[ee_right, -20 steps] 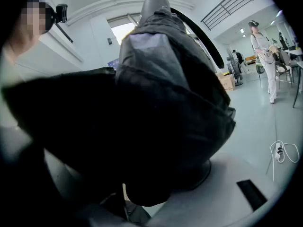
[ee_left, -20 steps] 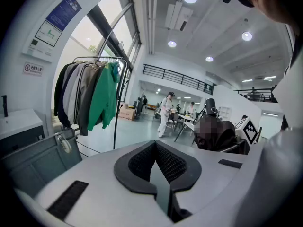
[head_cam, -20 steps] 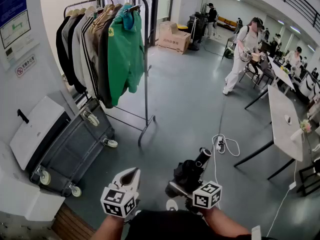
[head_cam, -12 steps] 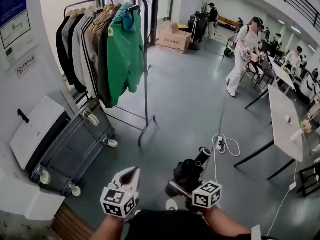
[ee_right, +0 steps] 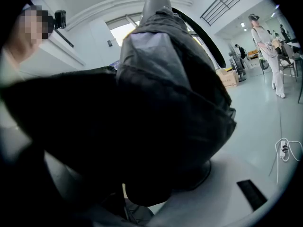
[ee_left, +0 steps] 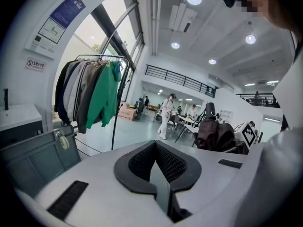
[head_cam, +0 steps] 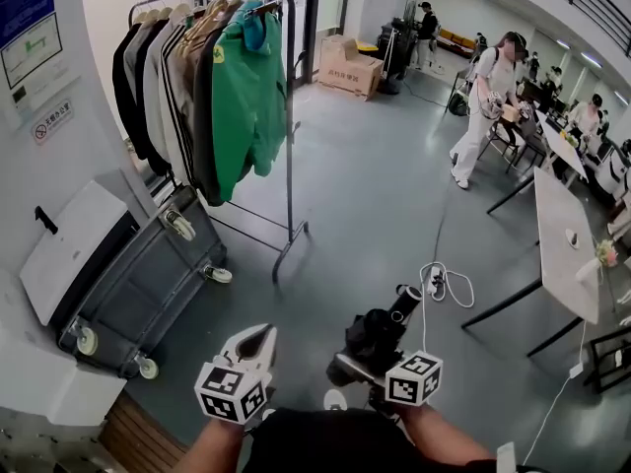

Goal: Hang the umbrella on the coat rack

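Umbrella [head_cam: 380, 338] well apart from coat rack [head_cam: 289, 116], floor [head_cam: 375, 195] between

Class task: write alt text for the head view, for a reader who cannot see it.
The right gripper clamps a folded black umbrella low in the frame, beside the closed, empty left gripper. Ahead stands a coat rack hung with jackets, a dark suitcase beside it.

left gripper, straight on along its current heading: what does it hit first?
Nothing close: the left gripper aims over open floor, just right of the coat rack's upright. Far off, a person in white stands roughly in line; depth unclear.
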Demonstrator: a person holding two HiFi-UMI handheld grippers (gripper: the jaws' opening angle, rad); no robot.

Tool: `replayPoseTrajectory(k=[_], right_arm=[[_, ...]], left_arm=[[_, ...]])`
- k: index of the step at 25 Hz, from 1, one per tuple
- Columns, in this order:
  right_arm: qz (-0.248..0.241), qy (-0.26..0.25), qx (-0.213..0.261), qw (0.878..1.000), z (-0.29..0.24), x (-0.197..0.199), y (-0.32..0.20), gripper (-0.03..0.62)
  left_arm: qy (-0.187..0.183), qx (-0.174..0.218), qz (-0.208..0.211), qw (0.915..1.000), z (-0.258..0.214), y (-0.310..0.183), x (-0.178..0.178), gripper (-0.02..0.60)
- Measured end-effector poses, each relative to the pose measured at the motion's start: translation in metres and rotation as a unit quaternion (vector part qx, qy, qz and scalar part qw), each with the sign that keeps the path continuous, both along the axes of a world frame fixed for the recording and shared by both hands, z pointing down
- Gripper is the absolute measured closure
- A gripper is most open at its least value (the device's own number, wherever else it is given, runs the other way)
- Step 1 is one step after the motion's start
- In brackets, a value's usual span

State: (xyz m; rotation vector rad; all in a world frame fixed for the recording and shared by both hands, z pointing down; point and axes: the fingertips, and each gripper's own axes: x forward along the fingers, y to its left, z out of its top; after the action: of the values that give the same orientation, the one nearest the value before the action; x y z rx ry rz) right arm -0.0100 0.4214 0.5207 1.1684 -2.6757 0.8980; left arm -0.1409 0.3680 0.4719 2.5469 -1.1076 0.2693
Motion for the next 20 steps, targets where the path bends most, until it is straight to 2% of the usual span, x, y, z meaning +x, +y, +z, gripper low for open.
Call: replayPoseTrajectory(k=[13, 20], right_arm=[[-0.020, 0.022, 0.003, 1.000, -0.003, 0.030, -0.018, 0.368], [-0.025, 0.020, -0.002, 0.999, 0.000, 0.062, -0.029, 0.368]], left_arm=[[-0.015, 0.014, -0.009, 0.9998, -0.004, -0.010, 0.034, 0.566], [-0.007, -0.005, -0.025, 0.9997, 0.000, -0.019, 0.064, 0.566]])
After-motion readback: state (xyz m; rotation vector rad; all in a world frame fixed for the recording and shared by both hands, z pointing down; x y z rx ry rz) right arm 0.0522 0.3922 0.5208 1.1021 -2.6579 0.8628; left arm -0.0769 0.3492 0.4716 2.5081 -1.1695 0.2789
